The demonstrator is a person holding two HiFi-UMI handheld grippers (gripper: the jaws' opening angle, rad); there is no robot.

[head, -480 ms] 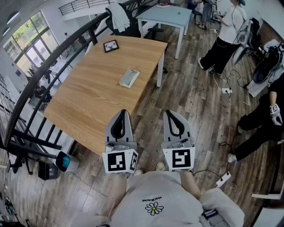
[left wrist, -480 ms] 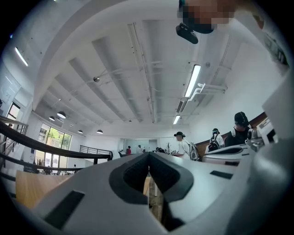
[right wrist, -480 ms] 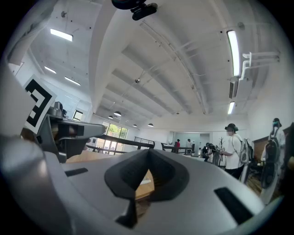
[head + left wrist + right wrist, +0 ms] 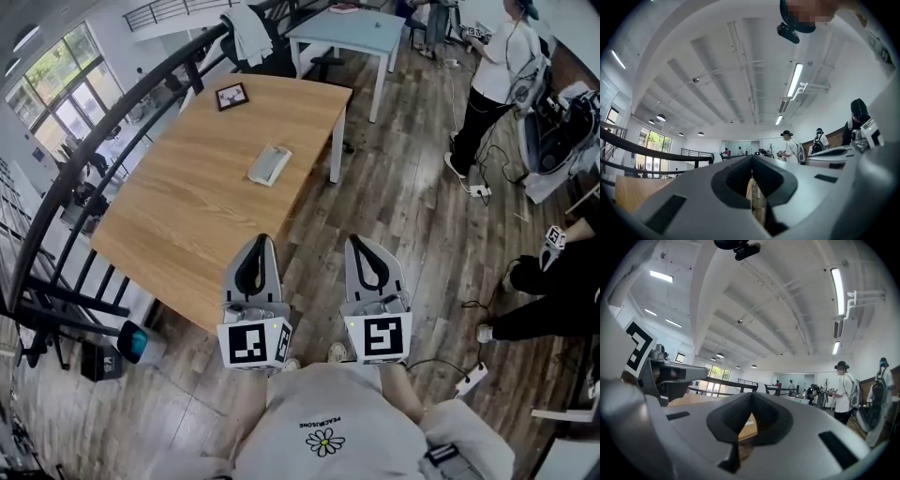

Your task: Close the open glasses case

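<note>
The glasses case [image 4: 269,164], pale grey and flat, lies on the wooden table [image 4: 187,216] near its right edge; it is too small here to make out the lid. My left gripper [image 4: 262,239] is shut and empty, hovering over the table's near corner, well short of the case. My right gripper [image 4: 357,240] is shut and empty too, beside the left one and over the floor. In the left gripper view the jaws [image 4: 751,157] meet at the tip and point level into the room. The right gripper view shows its jaws [image 4: 751,394] closed, with the table edge [image 4: 749,426] seen through the gap.
A small dark picture frame [image 4: 232,96] stands at the table's far end. A black railing [image 4: 112,131] runs along the table's left side. A pale blue table [image 4: 352,36] stands beyond. People [image 4: 492,80] stand and sit at the right, with cables on the wooden floor [image 4: 412,216].
Both grippers stay where they were. The standing person at the upper right has stepped further right, and the seated person at the right edge has shifted.
</note>
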